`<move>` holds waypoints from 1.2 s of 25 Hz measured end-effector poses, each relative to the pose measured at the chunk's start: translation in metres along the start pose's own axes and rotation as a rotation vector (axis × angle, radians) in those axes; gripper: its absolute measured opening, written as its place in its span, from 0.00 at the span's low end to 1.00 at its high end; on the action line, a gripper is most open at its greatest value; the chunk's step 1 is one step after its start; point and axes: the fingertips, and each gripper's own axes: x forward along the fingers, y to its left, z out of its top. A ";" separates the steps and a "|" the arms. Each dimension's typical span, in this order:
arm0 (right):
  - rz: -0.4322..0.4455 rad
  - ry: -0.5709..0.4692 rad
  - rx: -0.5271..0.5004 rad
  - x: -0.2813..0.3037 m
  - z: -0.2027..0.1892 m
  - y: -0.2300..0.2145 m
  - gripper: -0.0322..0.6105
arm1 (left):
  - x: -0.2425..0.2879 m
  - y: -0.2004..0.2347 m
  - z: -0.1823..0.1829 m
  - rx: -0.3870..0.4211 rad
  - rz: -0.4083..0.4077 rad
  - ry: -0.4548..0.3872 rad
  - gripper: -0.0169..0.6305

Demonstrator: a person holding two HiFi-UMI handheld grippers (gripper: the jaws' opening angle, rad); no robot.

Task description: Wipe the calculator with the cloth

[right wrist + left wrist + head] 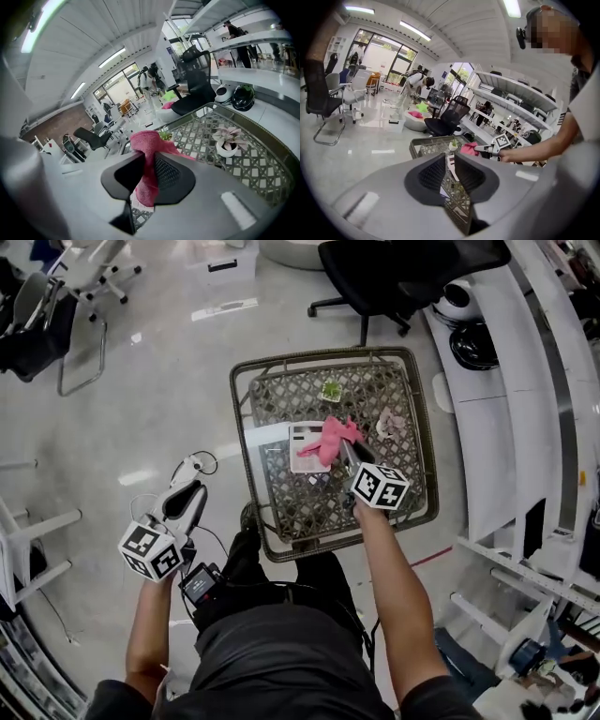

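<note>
A white calculator point(306, 448) lies on the wicker-pattern table point(246, 465). Over its right part hangs a pink cloth point(330, 439), and my right gripper point(345, 454) is shut on that cloth. In the right gripper view the cloth point(145, 140) fills the gap between the jaws and bunches above them. My left gripper point(186, 493) is held left of the table, over the floor, jaws nearly together with nothing in them. From the left gripper view point(450, 161) a strip of the calculator point(451, 168) shows through the narrow gap, with the cloth point(468, 148) and the right gripper point(483, 149) beyond.
A small green plant point(331, 390) and a pink-leaved plant in a white pot point(389, 423) stand on the table's far half. A black office chair point(394, 277) is beyond the table. White curved shelving point(506, 409) runs along the right.
</note>
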 end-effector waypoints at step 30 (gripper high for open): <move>0.172 0.357 -0.603 0.107 -0.092 0.094 0.14 | -0.012 0.044 -0.018 -0.095 0.111 -0.004 0.12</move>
